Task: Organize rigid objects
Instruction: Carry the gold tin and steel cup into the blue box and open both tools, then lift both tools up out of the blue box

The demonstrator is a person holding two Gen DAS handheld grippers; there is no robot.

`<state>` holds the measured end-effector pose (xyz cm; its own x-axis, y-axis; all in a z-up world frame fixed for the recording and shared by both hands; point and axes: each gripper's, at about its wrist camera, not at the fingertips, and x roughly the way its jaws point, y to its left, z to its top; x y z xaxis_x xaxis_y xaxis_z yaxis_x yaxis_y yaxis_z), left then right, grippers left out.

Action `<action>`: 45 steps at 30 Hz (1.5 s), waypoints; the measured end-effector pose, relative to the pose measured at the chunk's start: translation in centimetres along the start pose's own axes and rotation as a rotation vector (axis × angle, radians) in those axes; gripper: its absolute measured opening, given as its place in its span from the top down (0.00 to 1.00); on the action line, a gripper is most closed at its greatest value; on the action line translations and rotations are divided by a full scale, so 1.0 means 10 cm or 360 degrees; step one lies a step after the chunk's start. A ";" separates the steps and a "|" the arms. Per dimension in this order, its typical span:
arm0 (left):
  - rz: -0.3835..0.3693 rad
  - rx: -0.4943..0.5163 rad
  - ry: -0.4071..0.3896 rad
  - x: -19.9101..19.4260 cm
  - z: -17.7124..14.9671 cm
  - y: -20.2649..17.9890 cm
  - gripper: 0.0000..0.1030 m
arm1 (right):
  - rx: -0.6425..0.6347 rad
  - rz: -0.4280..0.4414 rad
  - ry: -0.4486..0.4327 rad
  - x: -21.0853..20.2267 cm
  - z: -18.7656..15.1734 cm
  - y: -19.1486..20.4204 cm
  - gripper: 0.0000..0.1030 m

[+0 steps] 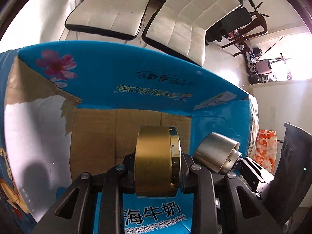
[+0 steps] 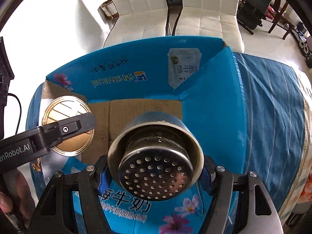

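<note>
Clamped in our left gripper [image 1: 158, 175], the gold tin [image 1: 156, 161] lies axis sideways; our right gripper [image 2: 156, 172] grips the steel strainer cup [image 2: 156, 156], mouth toward us, both over the blue carton [image 2: 204, 107].

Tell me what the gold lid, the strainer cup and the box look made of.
Gold lid: likely brushed brass-toned metal, satin sheen.
Strainer cup: probably stainless steel, shiny, reflective, punched holes.
Box: cardboard, brown torn inside, glossy blue print outside.

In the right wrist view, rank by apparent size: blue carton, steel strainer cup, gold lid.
1. blue carton, largest.
2. steel strainer cup, enlarged by nearness to the camera.
3. gold lid, smallest, partly hidden by the other gripper.
</note>
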<state>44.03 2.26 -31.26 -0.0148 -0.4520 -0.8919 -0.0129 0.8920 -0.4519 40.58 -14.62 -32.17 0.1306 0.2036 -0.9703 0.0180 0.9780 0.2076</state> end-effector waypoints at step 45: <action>0.0576 0.0249 -0.0288 -0.58 -0.52 -0.13 0.00 | 0.0091 -0.0179 0.0056 0.17 -0.34 0.20 0.00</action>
<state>38.92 3.73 -25.42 0.1852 -0.1145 -0.9760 0.1130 0.9891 -0.0946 37.42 -12.13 -33.78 0.0899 0.0953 -0.9914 0.0871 0.9908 0.1031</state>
